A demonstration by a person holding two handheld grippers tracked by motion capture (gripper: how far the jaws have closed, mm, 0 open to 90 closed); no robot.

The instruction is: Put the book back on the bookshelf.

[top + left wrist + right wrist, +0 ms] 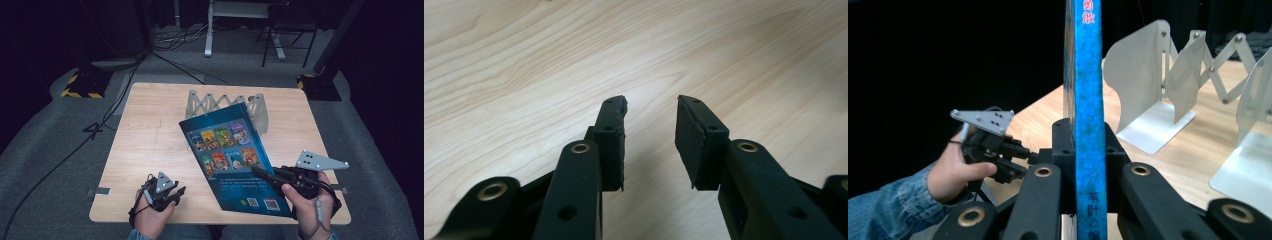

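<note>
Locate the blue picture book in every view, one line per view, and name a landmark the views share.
High view: the blue picture book lies centre-right, tilted over the table, clamped at its right edge by the right gripper.
Left gripper view: bare wooden tabletop between open jaws; no book here.
Right gripper view: the book's spine runs vertically at centre.
Shared landmark: the grey metal expanding bookend rack.

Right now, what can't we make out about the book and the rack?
- Book: small print and codes on its cover too small in the high view; the right gripper view gives just its spine, cut off at the top edge.
- Rack: middle hidden behind the book in the high view.
- Right gripper: pads hidden by the book.
</note>
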